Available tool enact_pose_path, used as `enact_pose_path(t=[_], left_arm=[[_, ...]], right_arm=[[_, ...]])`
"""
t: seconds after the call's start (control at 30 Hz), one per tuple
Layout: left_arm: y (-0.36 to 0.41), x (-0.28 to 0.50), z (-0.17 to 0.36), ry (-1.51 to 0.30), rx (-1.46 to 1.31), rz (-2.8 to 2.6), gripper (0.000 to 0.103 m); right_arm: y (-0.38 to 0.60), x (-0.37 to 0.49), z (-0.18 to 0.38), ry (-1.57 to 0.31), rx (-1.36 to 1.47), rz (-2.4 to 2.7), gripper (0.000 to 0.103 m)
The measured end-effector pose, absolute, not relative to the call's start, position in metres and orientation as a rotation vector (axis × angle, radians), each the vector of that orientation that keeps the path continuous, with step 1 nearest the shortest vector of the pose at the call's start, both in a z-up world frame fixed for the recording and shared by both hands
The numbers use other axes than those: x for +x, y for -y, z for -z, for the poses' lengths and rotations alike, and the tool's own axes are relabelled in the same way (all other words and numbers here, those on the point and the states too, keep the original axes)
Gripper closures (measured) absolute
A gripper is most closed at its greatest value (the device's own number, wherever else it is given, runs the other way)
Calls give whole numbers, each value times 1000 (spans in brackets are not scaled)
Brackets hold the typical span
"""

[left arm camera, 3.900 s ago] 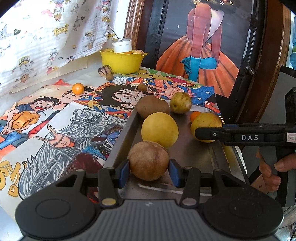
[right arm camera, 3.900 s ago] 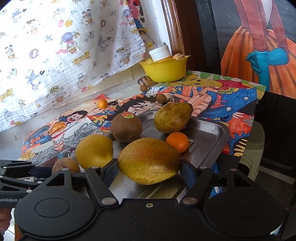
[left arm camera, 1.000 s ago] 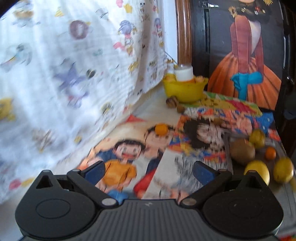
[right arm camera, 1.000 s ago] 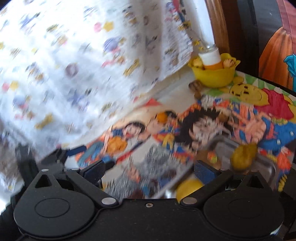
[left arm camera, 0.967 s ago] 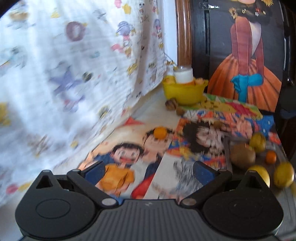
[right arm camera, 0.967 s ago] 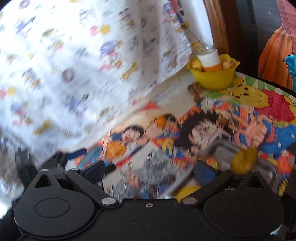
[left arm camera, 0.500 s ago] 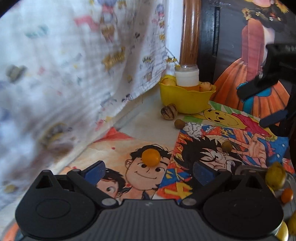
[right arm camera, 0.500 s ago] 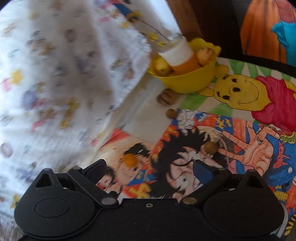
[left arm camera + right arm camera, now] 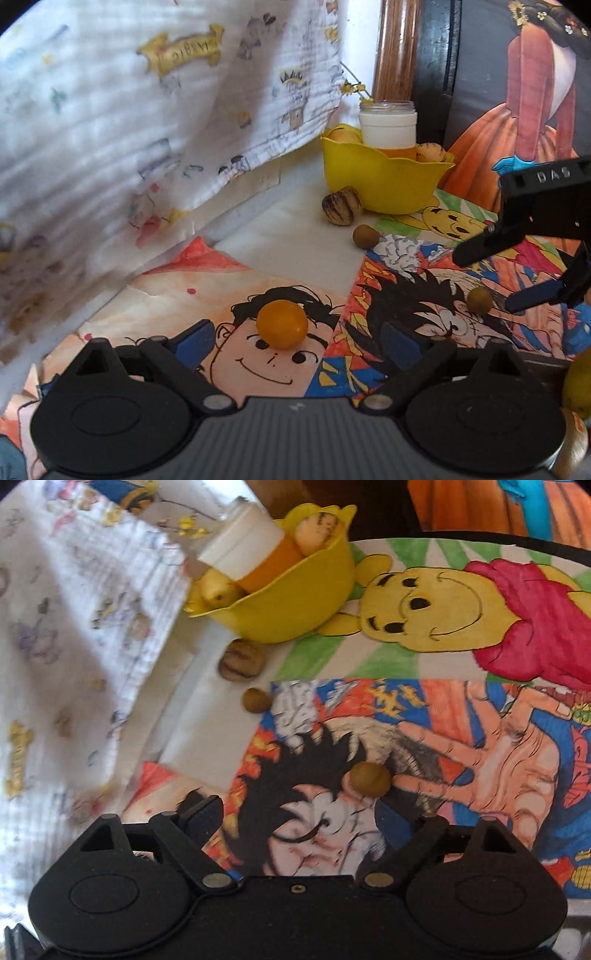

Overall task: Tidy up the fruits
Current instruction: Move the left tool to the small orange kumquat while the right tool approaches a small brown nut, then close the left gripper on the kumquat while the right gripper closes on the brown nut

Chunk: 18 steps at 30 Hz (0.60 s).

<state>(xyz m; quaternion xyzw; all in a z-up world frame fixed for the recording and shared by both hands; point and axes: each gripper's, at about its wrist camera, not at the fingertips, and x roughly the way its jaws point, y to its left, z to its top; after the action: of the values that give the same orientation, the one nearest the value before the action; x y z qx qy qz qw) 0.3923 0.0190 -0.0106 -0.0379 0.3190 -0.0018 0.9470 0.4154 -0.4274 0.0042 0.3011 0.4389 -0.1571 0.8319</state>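
My left gripper [image 9: 297, 341] is open and empty, with a small orange fruit [image 9: 282, 324] on the cartoon mat just ahead, between its blue pads. My right gripper [image 9: 299, 818] is open and empty; a small brown round fruit [image 9: 369, 779] lies just ahead, near its right fingertip. The right gripper also shows in the left wrist view [image 9: 517, 273], open, beside that brown fruit [image 9: 479, 300]. A second small brown fruit [image 9: 365, 236] and a striped fruit [image 9: 342, 210] lie near a yellow bowl [image 9: 384, 182].
The yellow bowl [image 9: 295, 590] holds a white-capped jar [image 9: 243, 550] and pale fruits. A printed cloth [image 9: 129, 129] hangs along the left. Yellow fruit [image 9: 580, 384] shows at the right edge. A dark panel with a painted dress stands behind.
Both grippers left the tray and moved forward and down over the mat. The left one closed in on the orange fruit, the right one on the brown fruit. Both stayed open.
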Motion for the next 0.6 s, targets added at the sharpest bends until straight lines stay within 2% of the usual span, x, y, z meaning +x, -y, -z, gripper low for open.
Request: enact_pose_path(t=[0.2, 0.27, 0.4, 0.6], left_arm=[[-14, 402, 18, -649, -78, -19, 13], [-13, 404, 19, -651, -82, -22, 19], [-15, 407, 23, -663, -102, -32, 25], [-18, 409, 26, -670, -129, -45, 33]], right_arm=[[437, 419, 9, -942, 649, 355, 21], [436, 420, 12, -946, 653, 349, 24], [434, 423, 17, -953, 650, 341, 35], [436, 422, 17, -944, 628, 375, 37]])
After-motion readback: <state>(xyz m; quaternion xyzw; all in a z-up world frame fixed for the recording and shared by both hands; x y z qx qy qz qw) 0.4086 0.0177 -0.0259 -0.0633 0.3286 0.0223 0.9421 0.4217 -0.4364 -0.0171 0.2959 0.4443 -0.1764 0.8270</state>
